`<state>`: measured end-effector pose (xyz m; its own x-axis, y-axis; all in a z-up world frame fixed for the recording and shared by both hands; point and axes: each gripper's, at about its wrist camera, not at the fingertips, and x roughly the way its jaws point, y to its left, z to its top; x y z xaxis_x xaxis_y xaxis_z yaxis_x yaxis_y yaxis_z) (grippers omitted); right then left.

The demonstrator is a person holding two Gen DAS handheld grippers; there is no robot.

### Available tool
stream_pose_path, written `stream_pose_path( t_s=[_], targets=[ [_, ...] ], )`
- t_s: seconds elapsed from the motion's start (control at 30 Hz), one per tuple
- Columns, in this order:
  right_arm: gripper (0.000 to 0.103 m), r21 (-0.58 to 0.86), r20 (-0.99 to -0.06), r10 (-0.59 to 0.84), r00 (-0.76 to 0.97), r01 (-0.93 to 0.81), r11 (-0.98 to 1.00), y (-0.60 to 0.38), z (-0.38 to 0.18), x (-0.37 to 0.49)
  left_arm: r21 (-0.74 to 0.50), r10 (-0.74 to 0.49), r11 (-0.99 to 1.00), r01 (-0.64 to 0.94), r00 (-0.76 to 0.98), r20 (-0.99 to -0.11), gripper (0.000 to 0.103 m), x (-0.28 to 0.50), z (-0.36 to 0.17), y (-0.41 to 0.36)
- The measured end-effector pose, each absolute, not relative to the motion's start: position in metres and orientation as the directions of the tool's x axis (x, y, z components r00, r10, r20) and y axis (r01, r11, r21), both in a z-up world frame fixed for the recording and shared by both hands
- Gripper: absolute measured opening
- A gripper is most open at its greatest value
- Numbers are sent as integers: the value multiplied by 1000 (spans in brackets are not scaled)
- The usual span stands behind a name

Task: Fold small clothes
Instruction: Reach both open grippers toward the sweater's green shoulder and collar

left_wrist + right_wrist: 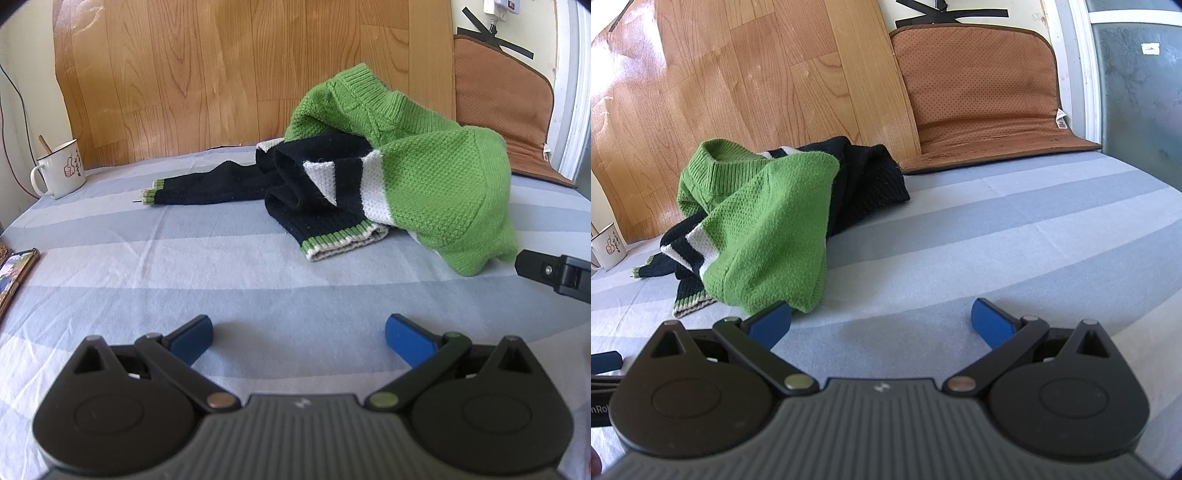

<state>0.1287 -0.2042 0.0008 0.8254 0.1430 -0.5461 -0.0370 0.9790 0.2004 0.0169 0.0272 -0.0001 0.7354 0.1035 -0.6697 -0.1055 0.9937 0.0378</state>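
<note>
Two hand-held grippers hover low over a bed sheet [229,266] striped in pale blue and grey, each seen from its own wrist camera. The left gripper [299,338] has its blue-padded fingers [194,338] spread wide, with nothing between them and only bare sheet beneath. The right gripper [881,325] is likewise spread wide and empty; its left pad sits just beside the near green fold of the garment, though whether it touches cannot be told. A part of the right gripper also shows at the right edge of the left wrist view, close to the same fold.

The small knitted sweater [406,173] lies crumpled in a heap on the sheet, ahead of the left gripper and to its right, and ahead-left of the right gripper. Its body is green with a ribbed collar [718,162] raised toward the back; a white band and black knit show below. One black sleeve [207,188], ending in a green cuff, stretches flat to the left. A ribbed hem in green and white lies at the near edge of the heap.

Behind stands a wood-pattern panel [221,74] and a brown perforated cushion [982,92]. A white enamel mug [61,168] rests at far left, and a phone [14,273] lies at the left edge
</note>
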Motion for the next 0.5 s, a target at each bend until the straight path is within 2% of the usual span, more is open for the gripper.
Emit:
stream_pose_path(
  t_s=[0.5],
  targets=[
    [103, 205, -547, 146, 824, -37, 978, -205, 3, 129, 38, 104, 994, -106, 736, -669, 103, 17, 0, 27]
  ],
)
